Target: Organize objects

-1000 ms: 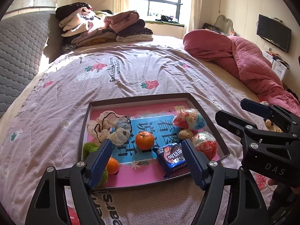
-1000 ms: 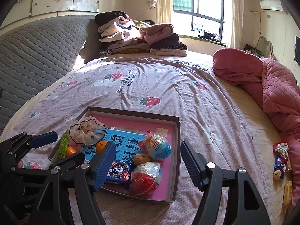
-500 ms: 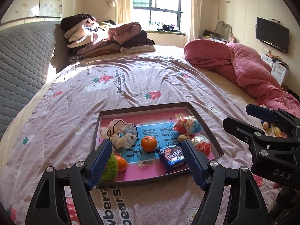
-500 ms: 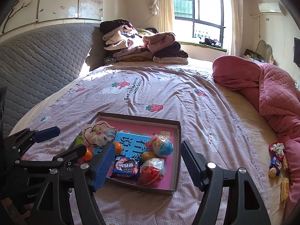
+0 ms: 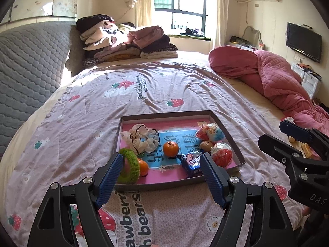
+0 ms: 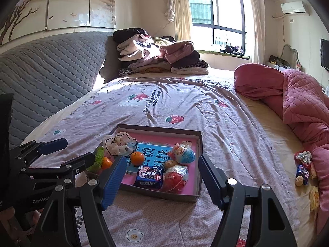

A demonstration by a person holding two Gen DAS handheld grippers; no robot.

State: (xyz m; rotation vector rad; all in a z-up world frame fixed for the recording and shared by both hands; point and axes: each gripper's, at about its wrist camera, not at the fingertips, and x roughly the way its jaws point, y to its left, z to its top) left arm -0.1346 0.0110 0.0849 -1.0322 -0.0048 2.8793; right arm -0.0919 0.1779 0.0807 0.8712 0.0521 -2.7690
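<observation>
A shallow cardboard box lies on the bedspread. It holds white scrunchies, a green scrunchie, two oranges, a blue snack packet, a walnut and two wrapped toy eggs. My left gripper is open and empty, just in front of the box. My right gripper is open and empty, over the box's near edge. A few loose items lie on the bed at the right.
A pink quilt is bunched along the right side of the bed. Folded clothes are stacked at the far end by the grey padded headboard. A TV hangs on the right wall.
Both grippers have pulled back and risen away from the box, so it looks smaller and farther. Both stay open and empty. The box contents have not moved.
</observation>
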